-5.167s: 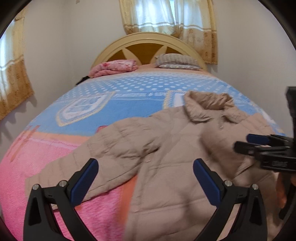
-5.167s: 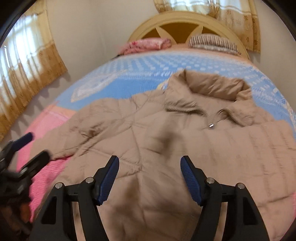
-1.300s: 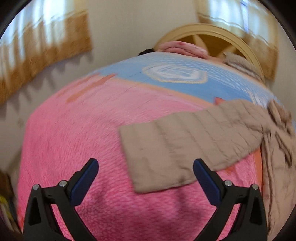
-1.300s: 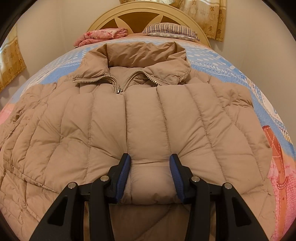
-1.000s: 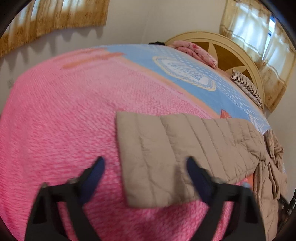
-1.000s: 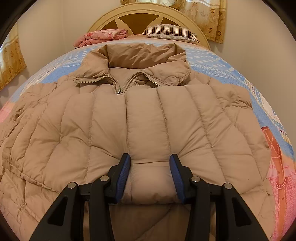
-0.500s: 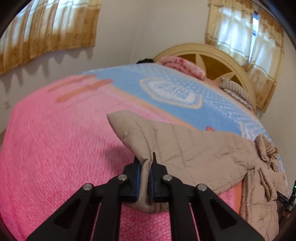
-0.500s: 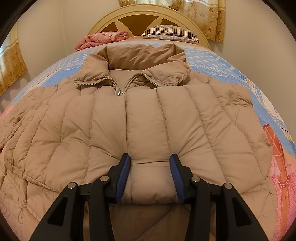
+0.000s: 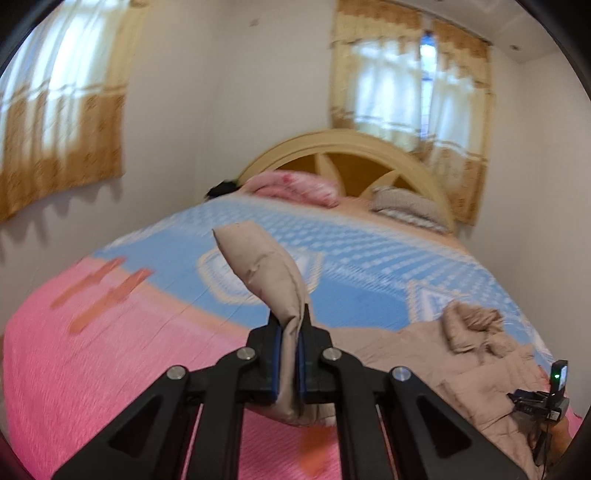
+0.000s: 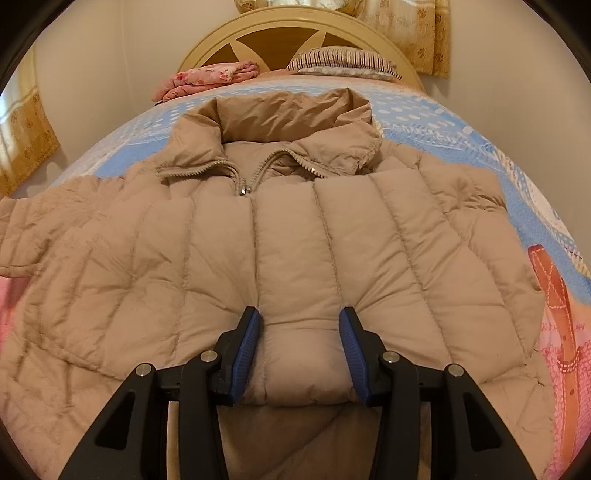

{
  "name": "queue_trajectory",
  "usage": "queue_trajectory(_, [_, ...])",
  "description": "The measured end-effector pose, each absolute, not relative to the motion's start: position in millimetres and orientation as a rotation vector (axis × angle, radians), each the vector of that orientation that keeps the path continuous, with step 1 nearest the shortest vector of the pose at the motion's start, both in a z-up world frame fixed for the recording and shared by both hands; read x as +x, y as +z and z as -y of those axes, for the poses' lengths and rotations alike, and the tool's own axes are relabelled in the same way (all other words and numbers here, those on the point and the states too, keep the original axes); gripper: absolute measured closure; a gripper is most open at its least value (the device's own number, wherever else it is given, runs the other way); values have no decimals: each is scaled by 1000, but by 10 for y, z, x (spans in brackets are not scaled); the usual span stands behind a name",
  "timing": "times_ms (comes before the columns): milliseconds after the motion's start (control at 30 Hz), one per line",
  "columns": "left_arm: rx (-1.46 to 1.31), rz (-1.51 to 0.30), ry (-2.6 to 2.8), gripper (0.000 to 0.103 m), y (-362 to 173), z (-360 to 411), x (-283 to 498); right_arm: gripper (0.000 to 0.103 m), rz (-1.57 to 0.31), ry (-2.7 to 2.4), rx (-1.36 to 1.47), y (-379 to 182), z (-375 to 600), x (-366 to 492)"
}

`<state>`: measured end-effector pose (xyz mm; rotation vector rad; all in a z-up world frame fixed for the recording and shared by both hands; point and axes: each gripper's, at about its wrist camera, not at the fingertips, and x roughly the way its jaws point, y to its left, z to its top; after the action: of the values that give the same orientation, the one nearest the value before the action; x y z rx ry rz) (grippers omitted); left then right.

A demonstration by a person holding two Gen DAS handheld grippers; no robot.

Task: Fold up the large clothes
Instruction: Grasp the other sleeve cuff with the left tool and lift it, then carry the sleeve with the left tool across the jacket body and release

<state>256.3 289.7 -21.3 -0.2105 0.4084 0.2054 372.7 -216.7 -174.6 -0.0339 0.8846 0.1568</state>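
A beige quilted puffer jacket point(image 10: 295, 236) lies front up on the bed, collar toward the headboard. My right gripper point(image 10: 300, 350) is closed around a thick fold of the jacket's lower part, its blue pads pressed into the padding. My left gripper point(image 9: 289, 363) is shut on the cuff end of the jacket's sleeve point(image 9: 273, 280) and holds it up off the bed; the cuff sticks up above the fingers. In the left wrist view the jacket's body point(image 9: 472, 354) lies at the right, and the right gripper's body point(image 9: 543, 402) shows at the far right edge.
The bed has a pink and blue blanket point(image 9: 92, 354). A folded pink blanket point(image 10: 207, 79) and a striped pillow point(image 10: 343, 61) lie by the rounded headboard point(image 10: 291, 31). Walls with curtained windows point(image 9: 410, 85) stand close on the left and behind.
My left gripper closed on the sleeve cuff and has lifted it off the bed, swinging toward the jacket. The sleeve side of the jacket has shifted slightly. My right gripper has held still.
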Motion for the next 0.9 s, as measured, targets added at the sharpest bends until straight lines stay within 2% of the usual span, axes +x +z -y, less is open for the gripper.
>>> queue_trajectory(467, [-50, -298, -113, 96, 455, -1584, 2874, 54, -798, 259, 57, -1493, 2297, 3114])
queue_trajectory(700, [15, -335, -239, 96, 378, -932, 3074, 53, -761, 258, 117, -1444, 2490, 2921])
queue_trajectory(900, [38, -404, -306, 96, 99, -336, 3178, 53, -752, 248, 160, -1492, 2600, 2831])
